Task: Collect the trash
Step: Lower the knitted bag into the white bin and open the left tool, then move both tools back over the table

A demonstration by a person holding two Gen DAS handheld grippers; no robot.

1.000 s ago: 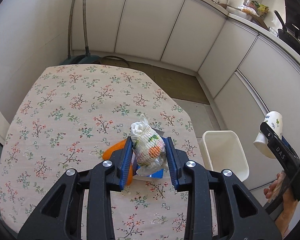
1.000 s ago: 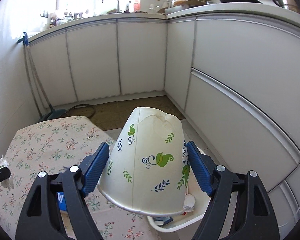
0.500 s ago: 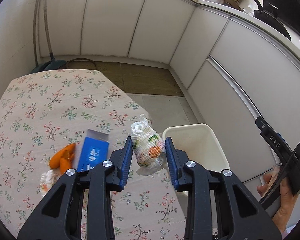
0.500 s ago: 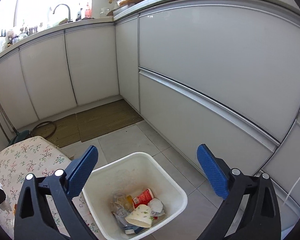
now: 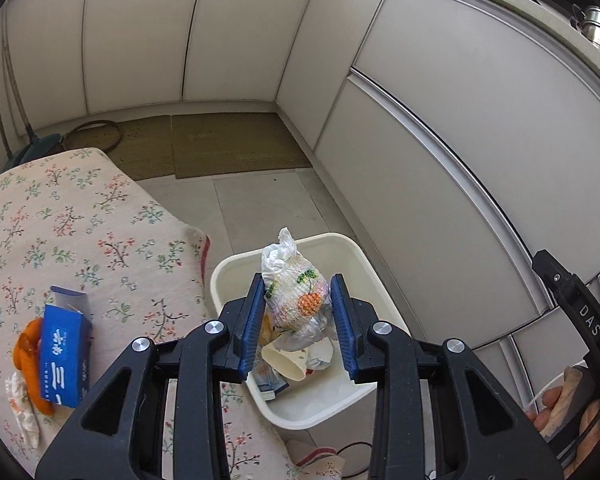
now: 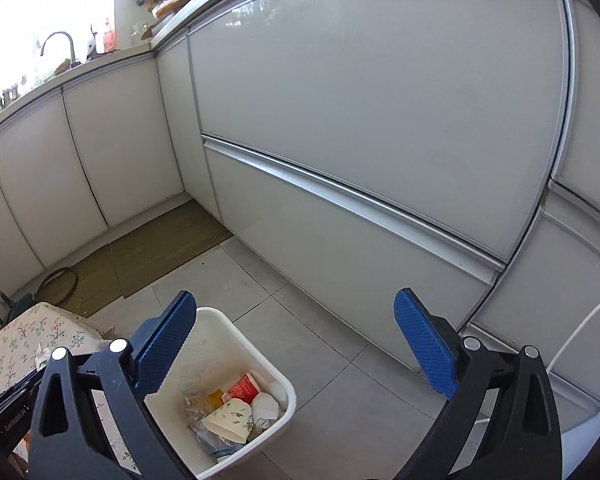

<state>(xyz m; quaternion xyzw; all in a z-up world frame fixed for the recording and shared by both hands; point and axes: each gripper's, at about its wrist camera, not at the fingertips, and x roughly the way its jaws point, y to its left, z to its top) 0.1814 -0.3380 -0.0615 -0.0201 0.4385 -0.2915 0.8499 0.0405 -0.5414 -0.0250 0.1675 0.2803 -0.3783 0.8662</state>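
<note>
Left fingers (image 5: 253, 316): clamped on the crumpled printed wrapper (image 5: 294, 300); grip unchanged over the last second.
Left gripper (image 5: 298, 320): carried from above the desk (image 5: 100, 232) to above the white bin (image 5: 364, 268); wrapper now directly over the bin opening.
Right fingers (image 6: 162, 340): spread wide, nothing between them.
Right gripper (image 6: 296, 350): a second ago held the paper cup; cup (image 6: 228, 420) now lying inside the bin among other trash.
Meaning for task: cup disposed of; wrapper positioned for release, judged the next step.
Left of the bin, on the desk: blue carton (image 5: 62, 360), orange peel (image 5: 26, 352), white tissue scrap (image 5: 22, 412), not yet collected.
Risk: light wrapper, possible snag on a pad at release.
</note>
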